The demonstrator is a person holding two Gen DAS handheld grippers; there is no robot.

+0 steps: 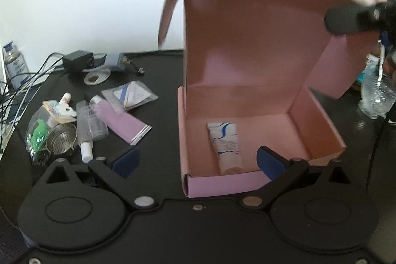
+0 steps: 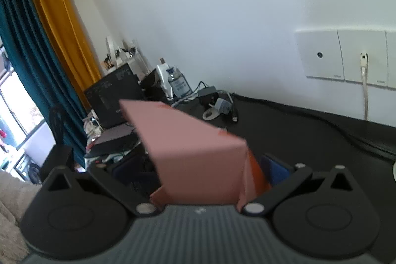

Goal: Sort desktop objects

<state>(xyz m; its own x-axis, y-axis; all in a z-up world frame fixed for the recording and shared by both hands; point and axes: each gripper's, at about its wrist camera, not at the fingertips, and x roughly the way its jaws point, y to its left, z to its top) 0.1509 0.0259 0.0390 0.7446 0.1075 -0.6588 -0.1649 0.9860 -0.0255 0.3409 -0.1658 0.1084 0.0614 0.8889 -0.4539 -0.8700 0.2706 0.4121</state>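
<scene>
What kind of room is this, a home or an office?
Probably a home room with a desk: curtains at a window, wall sockets, and toiletries like a purple tube beside a pink box.

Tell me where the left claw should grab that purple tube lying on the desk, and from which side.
Grip the purple tube across its flat middle, coming down from above. It lies flat and slanted on the black desk, its crimped end pointing towards the pink box and clear of clutter. The cap end sits against the clear bottle, so stay nearer the crimp. The left claw is open.
</scene>
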